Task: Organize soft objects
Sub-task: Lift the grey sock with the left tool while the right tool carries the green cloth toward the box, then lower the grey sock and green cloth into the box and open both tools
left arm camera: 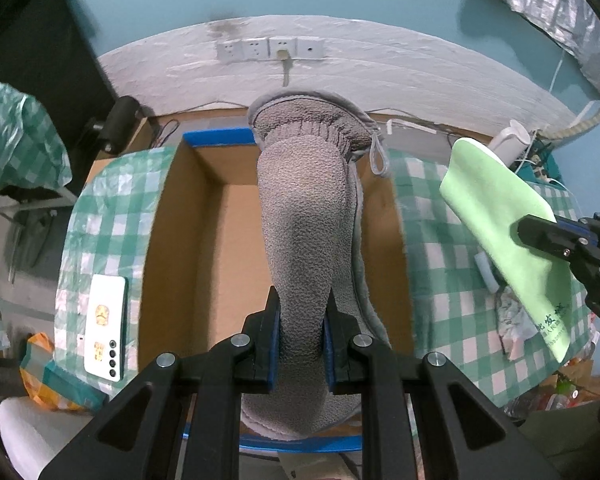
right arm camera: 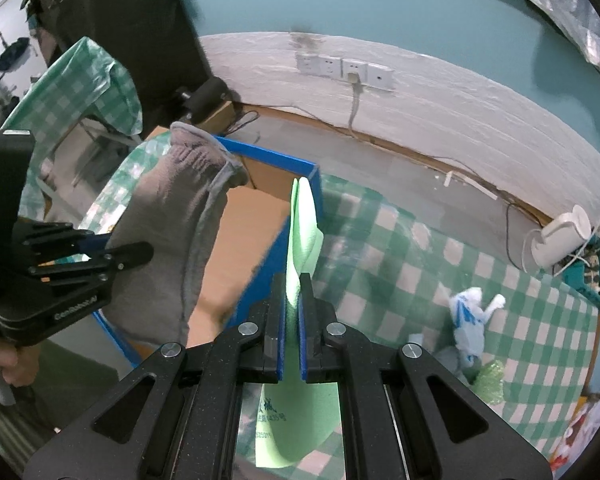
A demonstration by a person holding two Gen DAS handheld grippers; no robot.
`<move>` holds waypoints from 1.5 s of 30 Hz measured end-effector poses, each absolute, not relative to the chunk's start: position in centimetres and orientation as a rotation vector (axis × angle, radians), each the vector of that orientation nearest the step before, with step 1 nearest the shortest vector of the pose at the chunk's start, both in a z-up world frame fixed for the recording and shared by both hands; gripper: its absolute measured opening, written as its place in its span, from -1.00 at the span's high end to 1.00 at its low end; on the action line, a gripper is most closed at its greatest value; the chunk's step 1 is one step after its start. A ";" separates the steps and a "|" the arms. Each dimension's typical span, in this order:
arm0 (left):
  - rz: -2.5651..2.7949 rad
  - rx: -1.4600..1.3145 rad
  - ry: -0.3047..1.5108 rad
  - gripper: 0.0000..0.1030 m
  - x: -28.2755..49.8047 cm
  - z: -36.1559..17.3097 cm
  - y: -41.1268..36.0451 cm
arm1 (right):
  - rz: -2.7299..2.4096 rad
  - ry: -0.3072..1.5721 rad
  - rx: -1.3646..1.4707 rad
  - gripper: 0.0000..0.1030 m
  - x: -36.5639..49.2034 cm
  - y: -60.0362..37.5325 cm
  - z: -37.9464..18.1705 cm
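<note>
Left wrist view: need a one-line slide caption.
Left gripper holds a grey mitt over the cardboard box; right gripper holds a green cloth.

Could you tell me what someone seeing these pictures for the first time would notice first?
Most striking is the fuzzy grey mitt, clamped in the left tongs and held above the open cardboard box with blue-taped edges. Next is the light green cloth, pinched in the right tongs beside the box, above the green checked tablecloth. A white phone lies left of the box.
</note>
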State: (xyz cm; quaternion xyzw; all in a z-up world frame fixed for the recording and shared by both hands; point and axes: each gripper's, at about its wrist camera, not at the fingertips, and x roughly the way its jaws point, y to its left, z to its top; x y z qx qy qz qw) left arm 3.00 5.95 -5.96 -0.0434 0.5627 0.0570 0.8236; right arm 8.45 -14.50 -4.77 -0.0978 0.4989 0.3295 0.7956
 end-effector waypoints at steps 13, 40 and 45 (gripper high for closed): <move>0.179 -0.099 1.224 0.67 2.4 -7.6 9.3 | 0.780 1.110 -0.236 0.92 7.8 -8.1 -5.8; 0.259 -0.031 1.204 0.14 2.2 -7.6 10.1 | 0.727 1.095 -0.198 0.10 7.9 -6.8 -6.8; 0.250 -0.032 1.200 0.08 2.2 -7.4 9.6 | 0.700 1.099 -0.192 0.06 8.1 -8.0 -7.0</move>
